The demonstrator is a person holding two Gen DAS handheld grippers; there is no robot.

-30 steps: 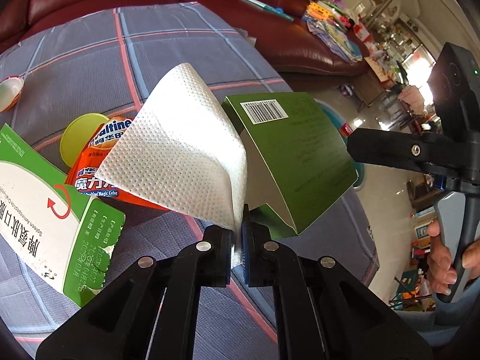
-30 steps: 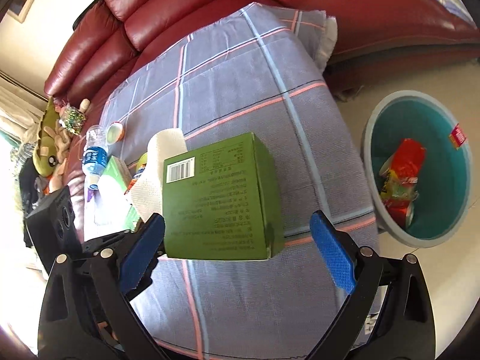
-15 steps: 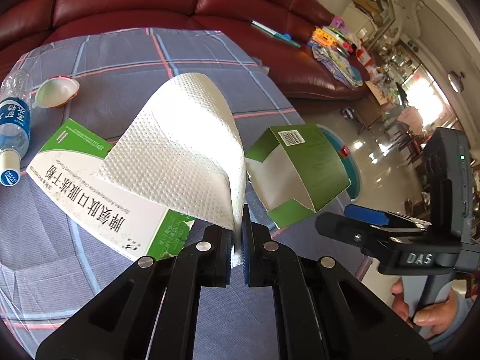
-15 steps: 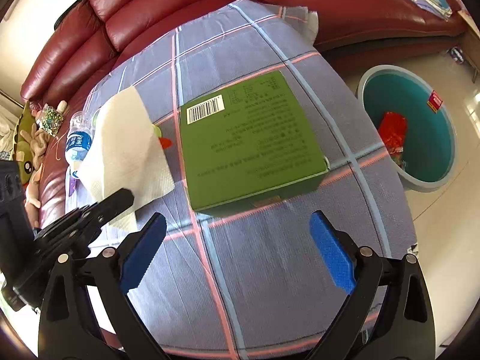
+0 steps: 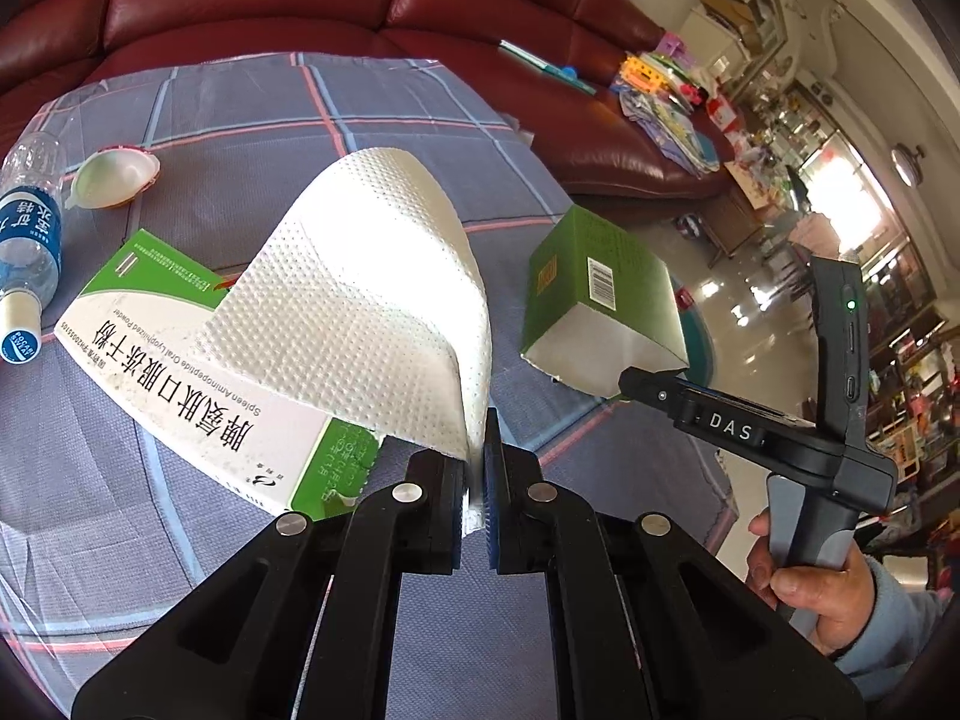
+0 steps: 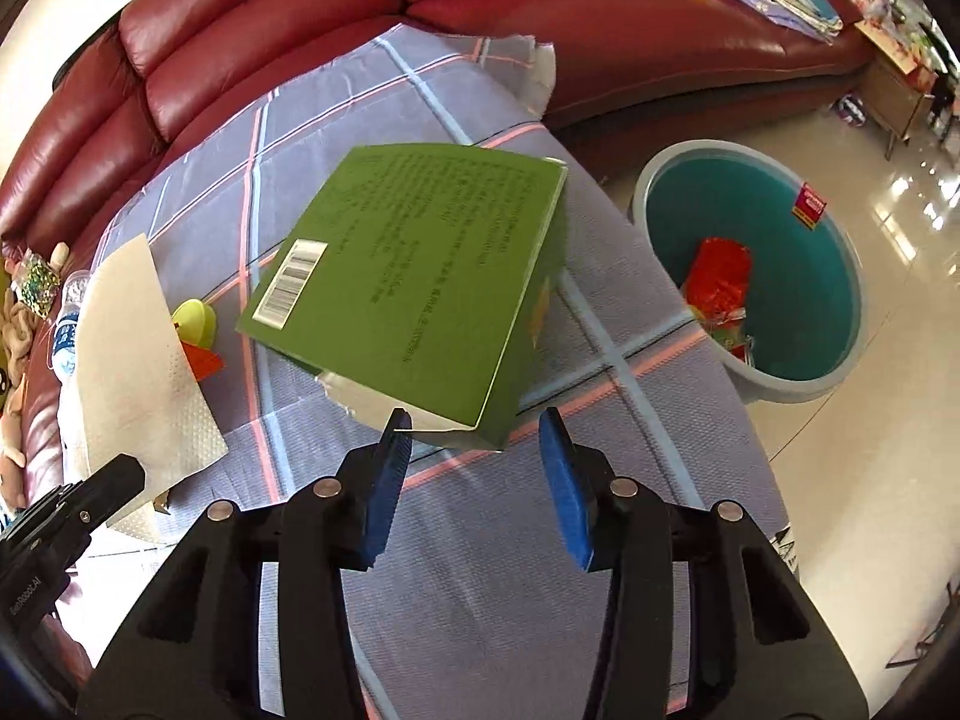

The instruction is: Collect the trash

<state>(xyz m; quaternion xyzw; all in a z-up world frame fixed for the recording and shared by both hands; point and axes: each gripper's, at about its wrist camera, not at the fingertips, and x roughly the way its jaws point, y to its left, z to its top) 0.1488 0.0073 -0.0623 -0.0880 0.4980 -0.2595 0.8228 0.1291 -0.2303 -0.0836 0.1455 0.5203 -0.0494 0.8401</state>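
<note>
My left gripper [image 5: 478, 468] is shut on a white paper towel [image 5: 372, 312], held up above the checked tablecloth; the towel also shows in the right wrist view [image 6: 138, 354]. A green box [image 6: 408, 294] stands tilted near the table's right edge, its white open end toward my right gripper [image 6: 474, 438]. That gripper is open, its blue pads on either side of the box's near end, one fingertip touching its edge. The box also shows in the left wrist view [image 5: 600, 294]. A teal trash bin [image 6: 840, 276] holding red wrappers stands on the floor to the right.
A white-and-green medicine box [image 5: 198, 384], a water bottle [image 5: 27, 252] and a small bowl-shaped cup [image 5: 114, 180] lie on the tablecloth [image 5: 240, 138]. A yellow lid [image 6: 195, 321] and a red wrapper lie behind the towel. A red leather sofa [image 6: 300, 18] curves behind the table.
The left gripper has lifted the towel and drawn back. The right gripper has moved in to the green box and narrowed its jaws around the box's near end; the box is now tilted up.
</note>
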